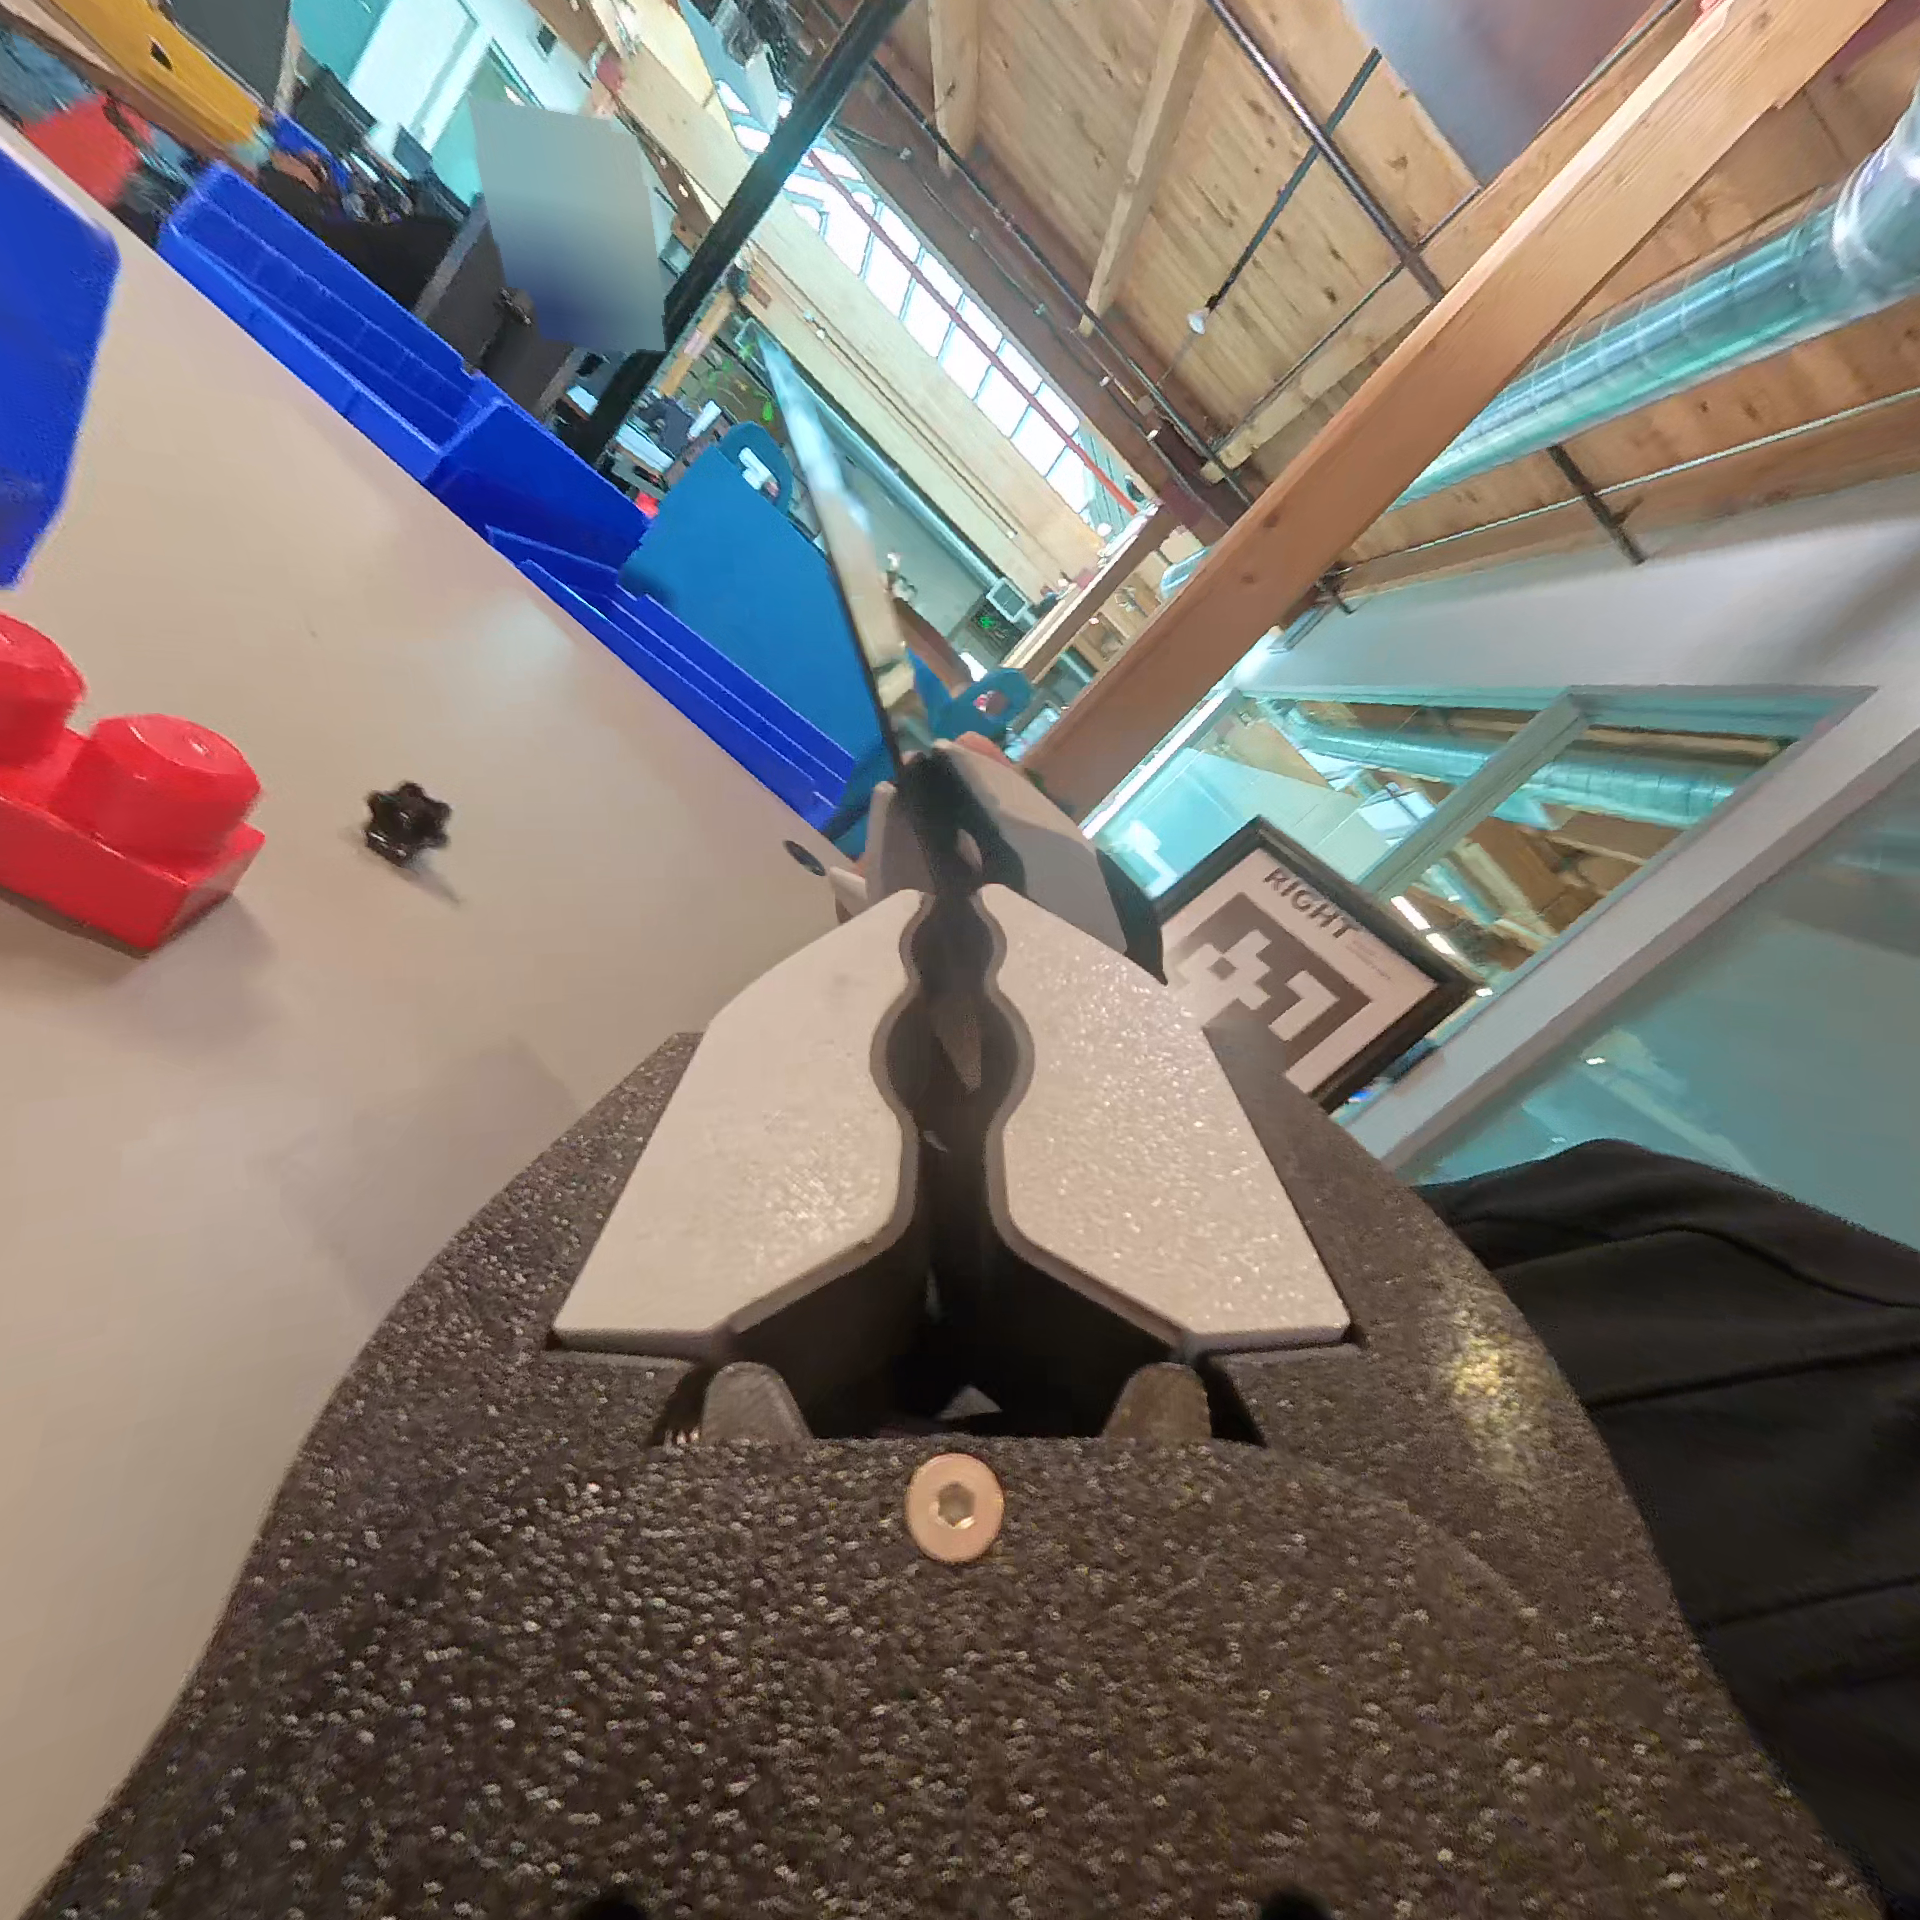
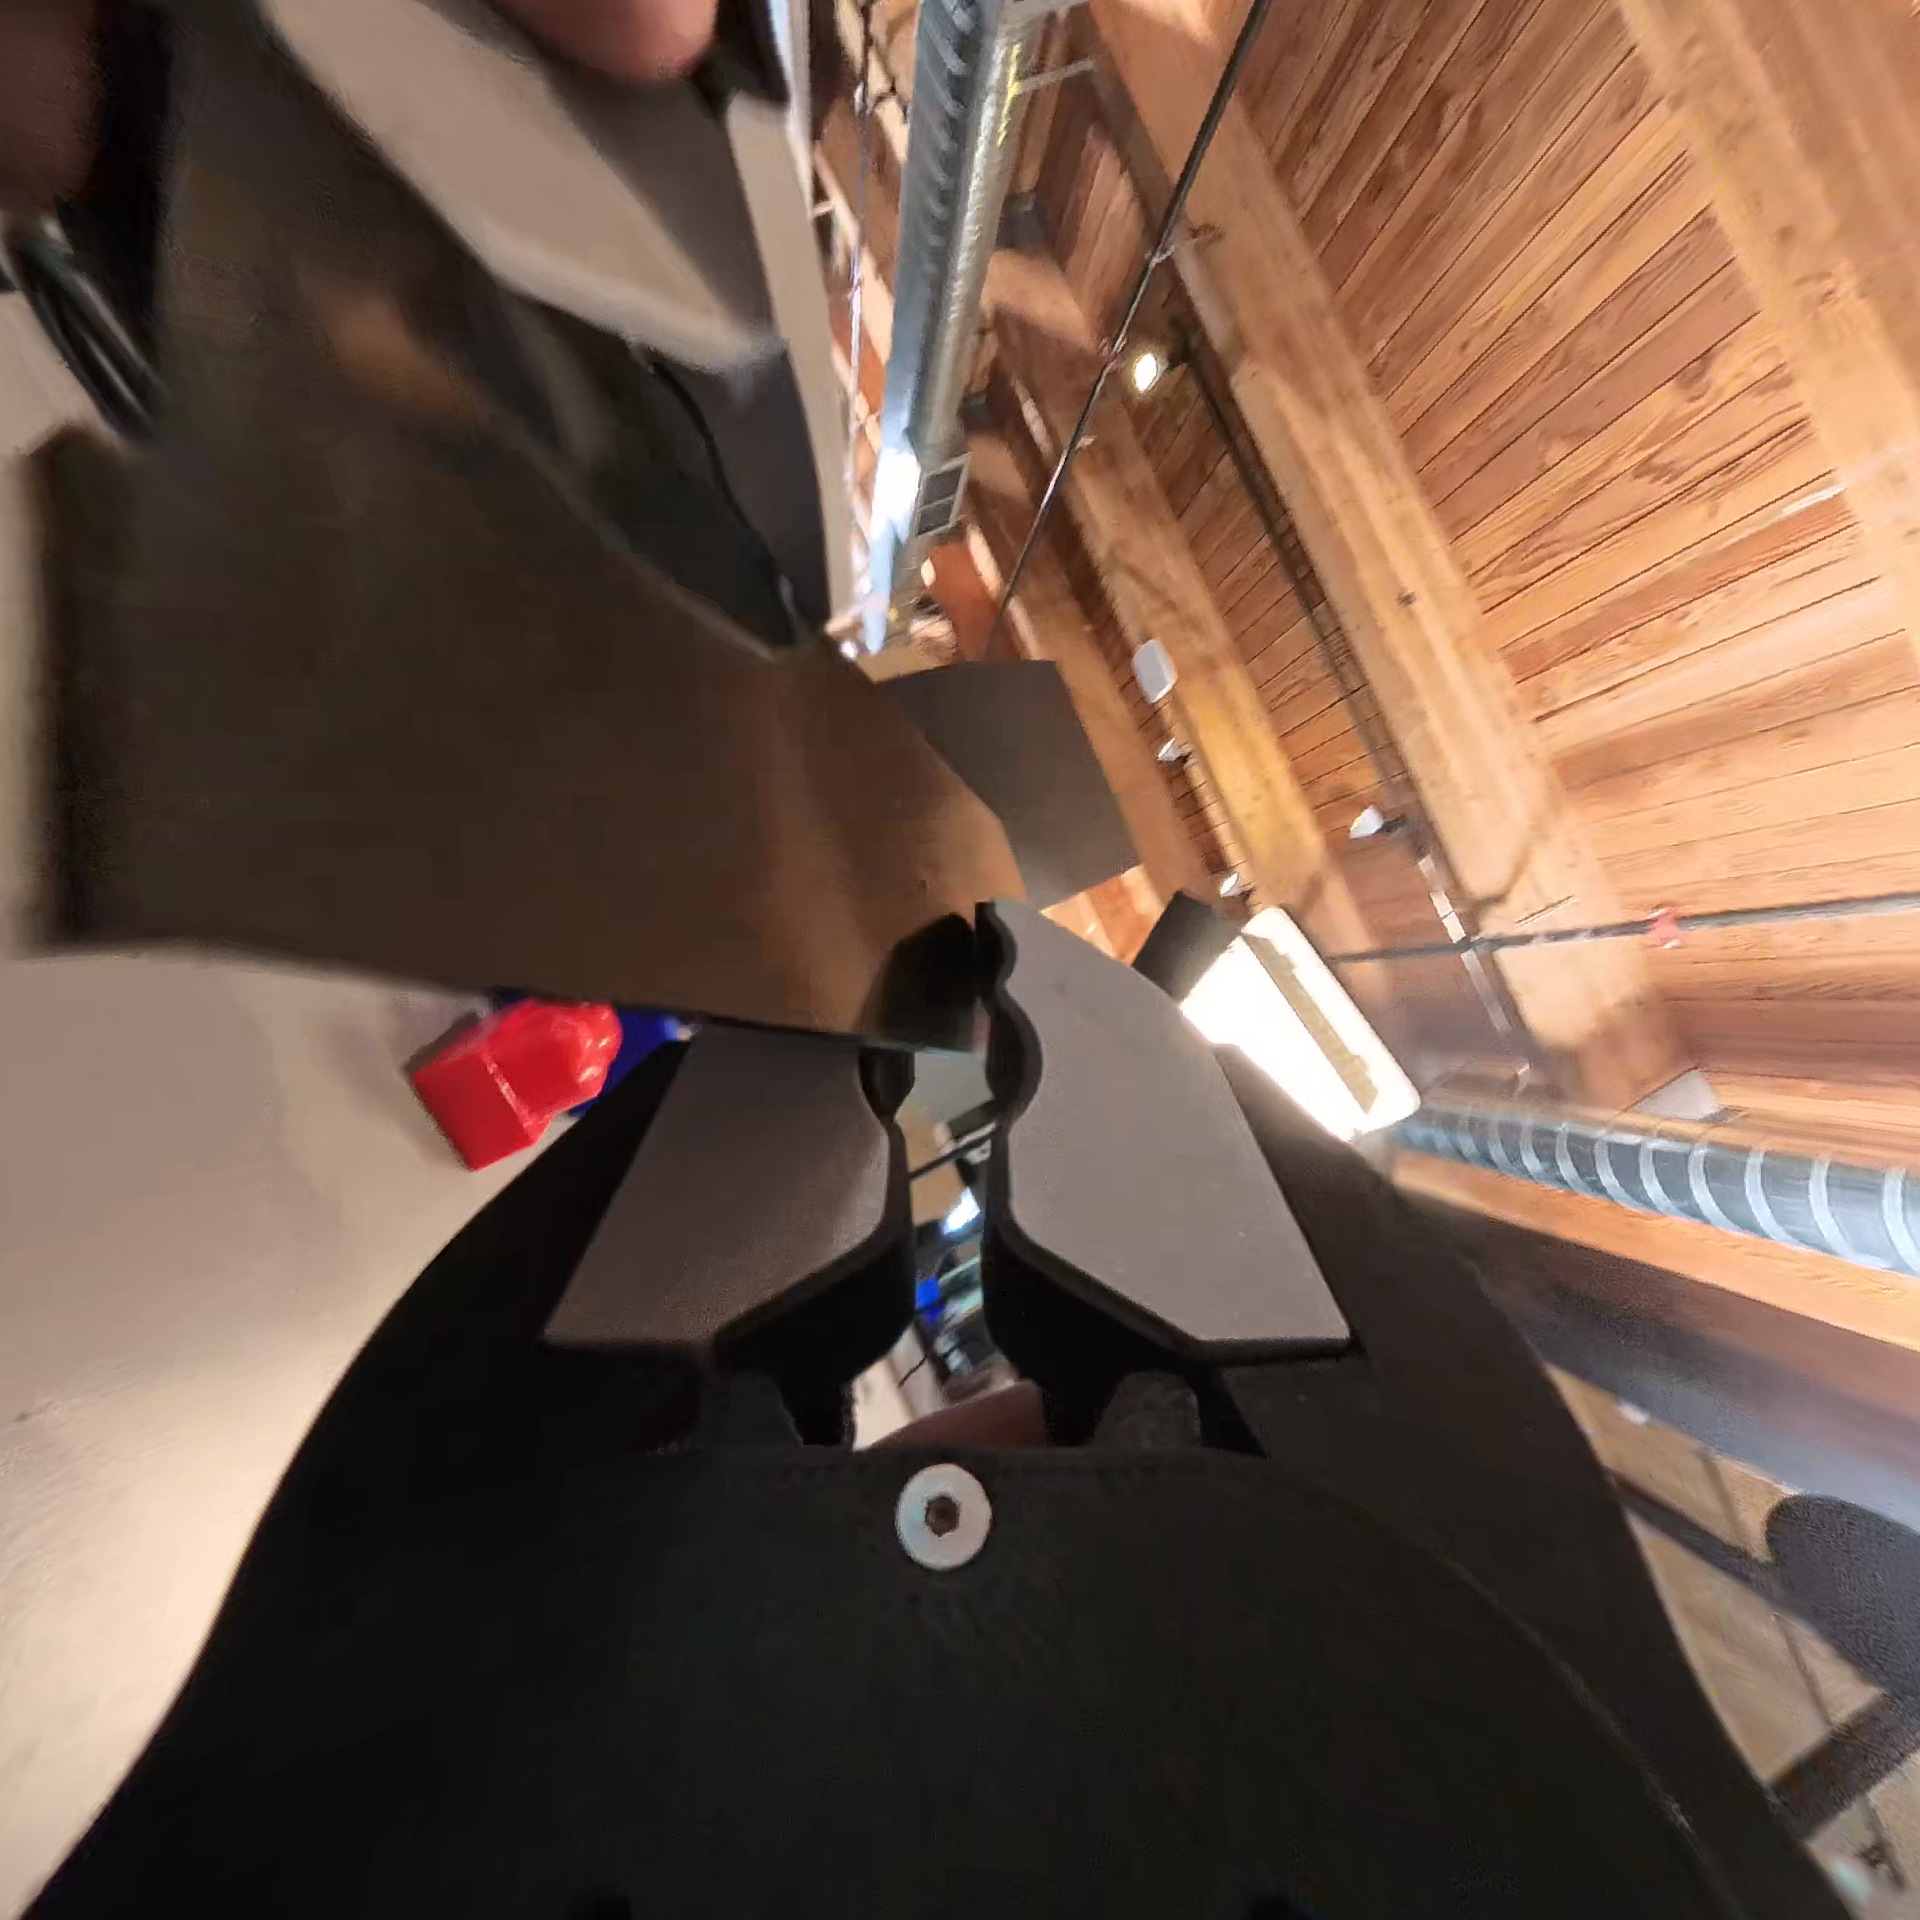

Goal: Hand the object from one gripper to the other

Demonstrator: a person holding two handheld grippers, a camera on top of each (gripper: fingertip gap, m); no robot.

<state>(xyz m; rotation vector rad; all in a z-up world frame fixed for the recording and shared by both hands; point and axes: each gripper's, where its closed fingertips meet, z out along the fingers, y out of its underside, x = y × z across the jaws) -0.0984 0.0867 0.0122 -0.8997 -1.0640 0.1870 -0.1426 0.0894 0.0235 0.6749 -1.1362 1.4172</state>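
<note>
A thin, glossy black flat sheet (image 1: 847, 561) shows edge-on in the left wrist view, rising up and away from my left gripper (image 1: 940, 914), which is shut on its near edge. Just beyond, my right gripper (image 1: 966, 810) clamps the same sheet from the far side. In the right wrist view the sheet (image 2: 468, 748) spreads broad and dark to the left, and my right gripper (image 2: 977, 966) has its tips closed on one corner. The left gripper's grey fingers (image 2: 540, 187) appear blurred at the upper left, on the sheet. The sheet is held in the air above the table.
On the white table (image 1: 312, 1039) to the left lie a big red toy brick (image 1: 114, 821) and a small black knob (image 1: 405, 821). Blue bins (image 1: 416, 353) line the table's far edge. Dark fabric (image 1: 1714, 1403) is at the right. The red brick (image 2: 509, 1081) also shows under the sheet. About 5 cm separates my left fingertips from my right. Both grippers' tips are roughly 15 cm from the big red toy brick (image 1: 114, 821). It is also in sight in the right wrist view (image 2: 507, 1052).
</note>
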